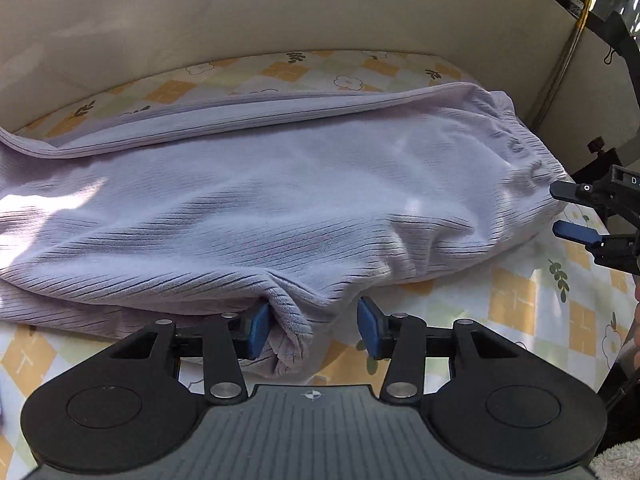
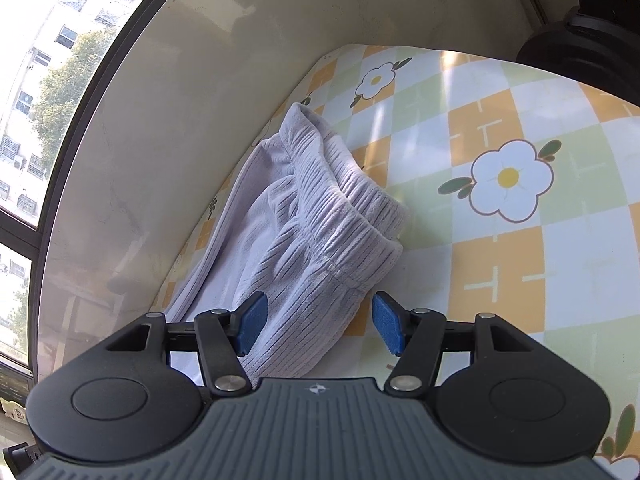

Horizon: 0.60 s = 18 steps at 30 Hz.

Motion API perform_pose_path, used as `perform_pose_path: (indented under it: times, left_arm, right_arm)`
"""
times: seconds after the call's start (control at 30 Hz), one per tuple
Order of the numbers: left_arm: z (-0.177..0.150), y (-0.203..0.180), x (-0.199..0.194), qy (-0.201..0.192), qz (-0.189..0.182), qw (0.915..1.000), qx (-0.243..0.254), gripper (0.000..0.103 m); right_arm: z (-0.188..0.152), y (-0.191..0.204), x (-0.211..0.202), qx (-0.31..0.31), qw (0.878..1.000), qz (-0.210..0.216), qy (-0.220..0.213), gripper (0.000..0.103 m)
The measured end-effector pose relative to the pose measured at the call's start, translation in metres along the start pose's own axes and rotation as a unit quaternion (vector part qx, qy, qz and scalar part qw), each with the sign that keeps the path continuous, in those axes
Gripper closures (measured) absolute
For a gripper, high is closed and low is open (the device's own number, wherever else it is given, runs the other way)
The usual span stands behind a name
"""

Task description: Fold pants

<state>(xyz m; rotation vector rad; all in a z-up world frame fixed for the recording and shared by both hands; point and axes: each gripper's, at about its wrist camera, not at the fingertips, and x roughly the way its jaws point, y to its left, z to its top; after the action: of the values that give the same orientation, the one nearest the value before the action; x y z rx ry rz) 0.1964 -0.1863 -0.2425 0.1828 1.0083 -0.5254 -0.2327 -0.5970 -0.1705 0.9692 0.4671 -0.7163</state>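
While sunlight falls across the checked, flower-printed sheet (image 1: 516,296), the lilac ribbed pants (image 1: 256,200) lie along it in a long folded bundle, running from the far left of the left wrist view over to the gathered waistband (image 1: 524,148) on the right, with a pale wall (image 1: 240,12) curving just behind them.

Starting on the left: the left gripper (image 1: 311,326) sits at the near edge of the bundle, roughly mid-length. A bunched fold of fabric (image 1: 290,332) hangs down between its blue pads; the left pad (image 1: 259,330) is against that fold, the other pad stands clear of it over the sheet. So the jaws are part-way apart with cloth between them, not clamped on it.

Moving right: at the right edge of that same view the right gripper (image 1: 560,210) comes in by the waistband end, its two fingertips apart.

Now the right wrist view: a window (image 2: 36,100) with a building outside on the far left, then the wall, then the pants (image 2: 296,240) with the elastic waistband (image 2: 360,216) ruffled up. The right gripper (image 2: 314,324) hovers over the near corner of the waistband end. Its left pad (image 2: 252,322) overlaps the cloth in the picture, though I cannot tell whether it touches; the right pad is over bare sheet (image 2: 520,264). Jaws apart, nothing pinched.
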Motion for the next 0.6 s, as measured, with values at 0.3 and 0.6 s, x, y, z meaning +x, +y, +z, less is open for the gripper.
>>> perform_pose_path:
  times: [0.3, 0.6]
  left_arm:
    - [-0.007, 0.015, 0.001, 0.018, 0.003, 0.9989, -0.042, 0.066]
    - [-0.014, 0.003, -0.004, 0.004, 0.006, 0.9998, -0.019, 0.092]
  right_arm:
    - [0.007, -0.007, 0.016, 0.032, 0.999, -0.004, -0.017, 0.051]
    - [0.009, -0.009, 0.017, 0.024, 0.999, -0.028, -0.027, 0.075]
